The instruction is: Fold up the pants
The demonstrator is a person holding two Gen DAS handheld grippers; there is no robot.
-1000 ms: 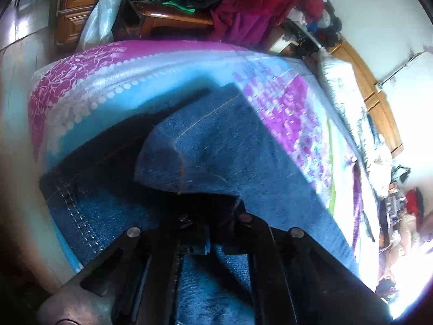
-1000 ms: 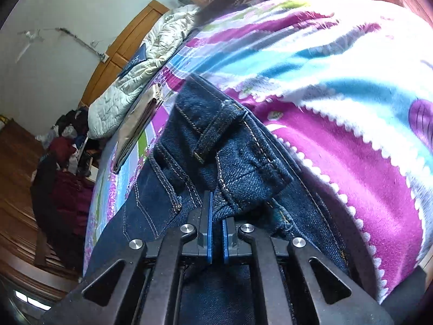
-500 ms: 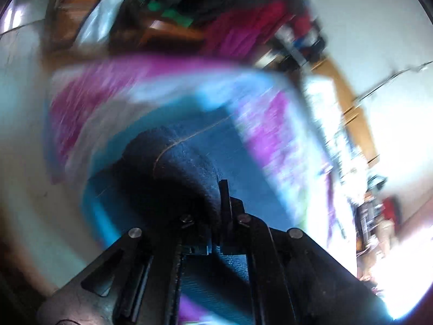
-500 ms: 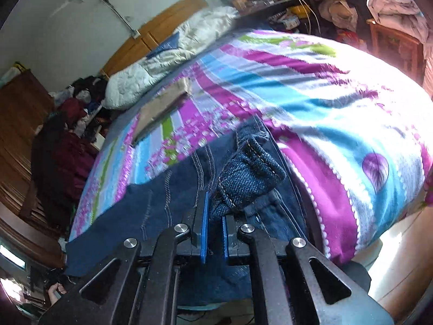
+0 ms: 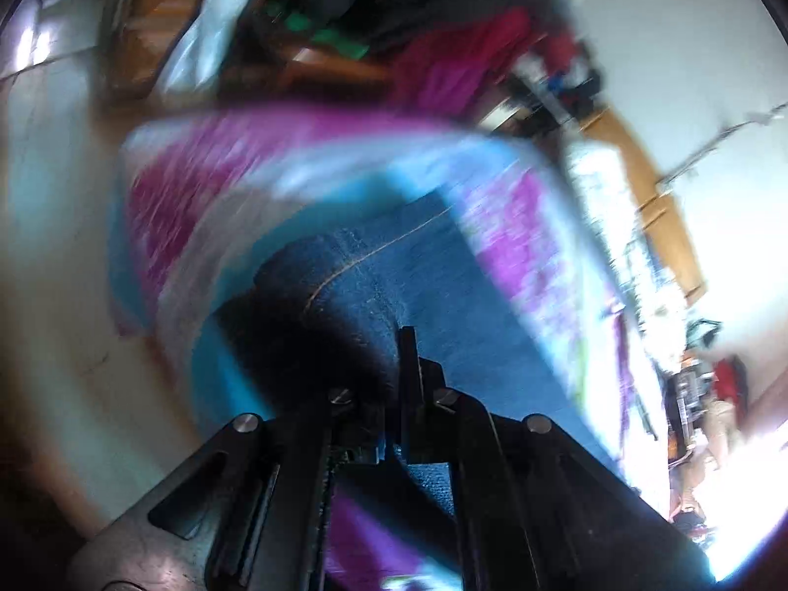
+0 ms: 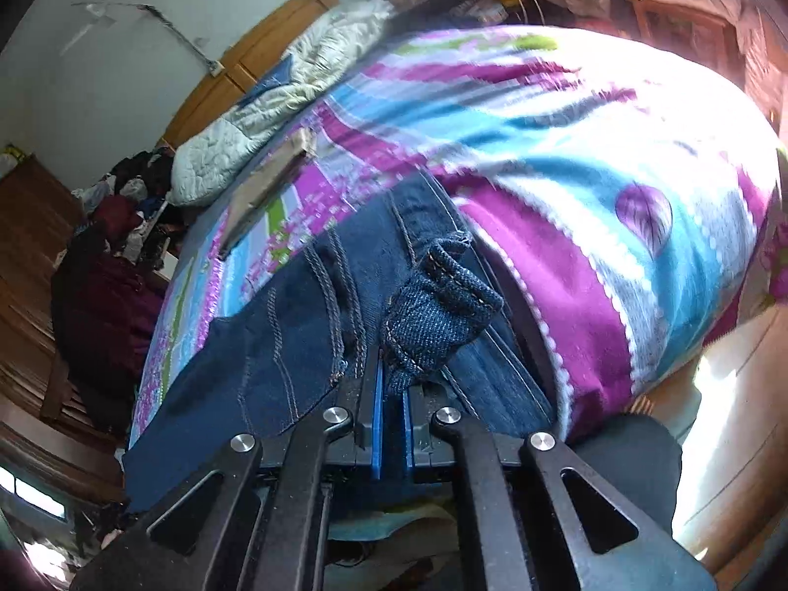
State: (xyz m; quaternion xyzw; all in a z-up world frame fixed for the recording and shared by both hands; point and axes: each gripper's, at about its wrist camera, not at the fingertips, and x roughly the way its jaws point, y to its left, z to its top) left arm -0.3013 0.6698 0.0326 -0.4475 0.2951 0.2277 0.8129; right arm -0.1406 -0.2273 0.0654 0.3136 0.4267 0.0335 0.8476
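Lying across the near part of a striped bedspread point(image 6: 581, 113), the blue jeans point(image 6: 276, 344) are caught at two points. The right gripper point(image 6: 391, 384) has its blue-lined jaws pressed together on a bunched bit of the waistband, belt loop and all, which stands up in a knot just ahead of the fingertips. In the left wrist view the left gripper point(image 5: 389, 369) is pinching a dark hump of denim, a stitched seam curving over it; that picture is heavily smeared, so which part of the garment this is I cannot tell. The rest of the jeans point(image 5: 443, 305) runs flat away toward the pillow end of the bed.

Beyond the cloth, a rumpled pale quilt point(image 6: 276, 108) lies by the wooden headboard point(image 6: 256, 64), and a flat brownish item point(image 6: 266, 187) rests on the cover near the denim.

My worry is the grips: each holds only a small fold of heavy fabric. A quick swing could tear it free, or drag the slack part so the layers land skewed, or pull the bedspread along.
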